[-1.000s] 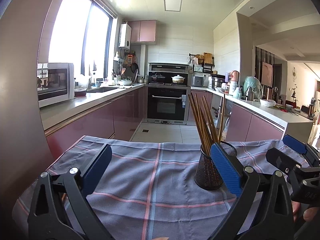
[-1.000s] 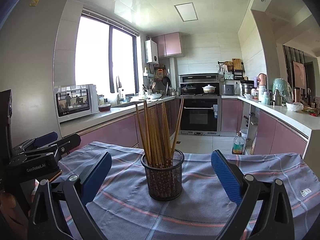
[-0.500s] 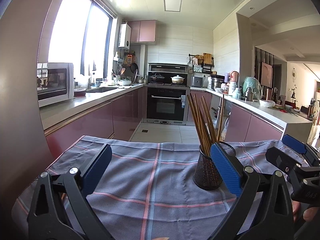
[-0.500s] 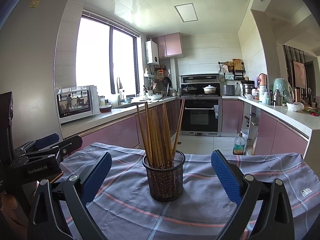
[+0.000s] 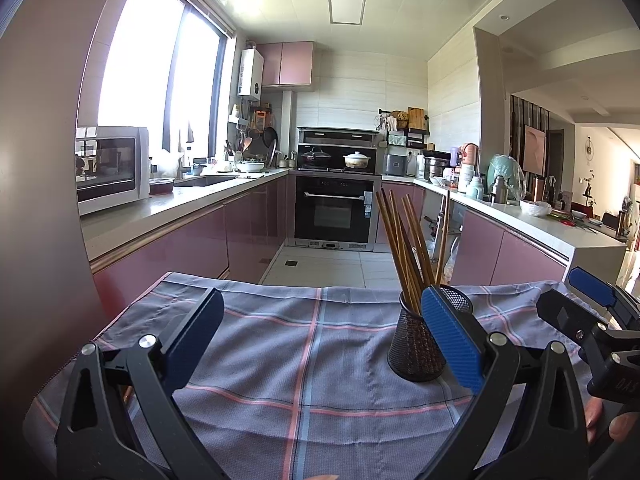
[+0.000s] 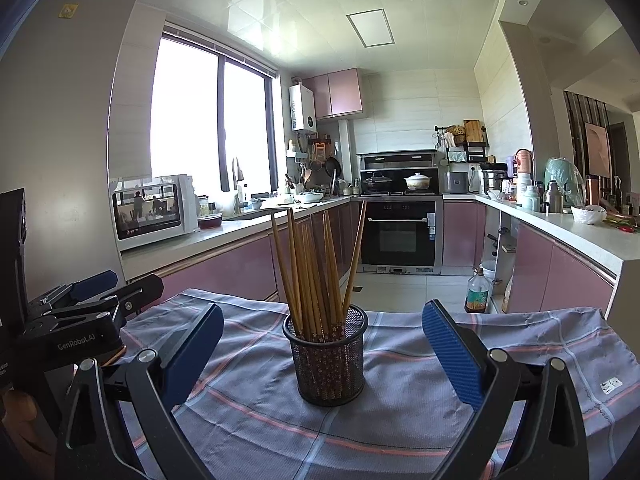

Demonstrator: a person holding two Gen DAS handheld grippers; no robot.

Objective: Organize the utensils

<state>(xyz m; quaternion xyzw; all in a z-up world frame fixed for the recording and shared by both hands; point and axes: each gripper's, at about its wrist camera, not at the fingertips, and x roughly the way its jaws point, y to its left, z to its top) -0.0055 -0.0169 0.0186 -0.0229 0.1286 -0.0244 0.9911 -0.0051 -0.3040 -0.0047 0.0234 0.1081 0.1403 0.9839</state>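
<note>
A black mesh cup [image 6: 326,358] stands upright on the checked cloth [image 6: 400,432], holding several wooden chopsticks [image 6: 316,276]. My right gripper [image 6: 320,344] is open, its blue pads wide apart on either side of the cup and a little nearer the camera. In the left wrist view the same cup [image 5: 416,344] sits just behind the right pad of my left gripper [image 5: 320,332], which is open and empty over bare cloth [image 5: 280,360]. The chopsticks [image 5: 408,248] lean left and right. Each gripper shows at the edge of the other's view.
The cloth-covered table ends at its far edge toward the kitchen floor. Pink cabinets and counters run along both sides, with a microwave [image 5: 108,168] on the left and an oven [image 5: 334,210] at the back. A bottle [image 6: 476,292] stands on the floor at the right.
Both views have shifted only slightly; the cup sits a touch higher in the frames. Both grippers stay open and nothing was taken hold of.
</note>
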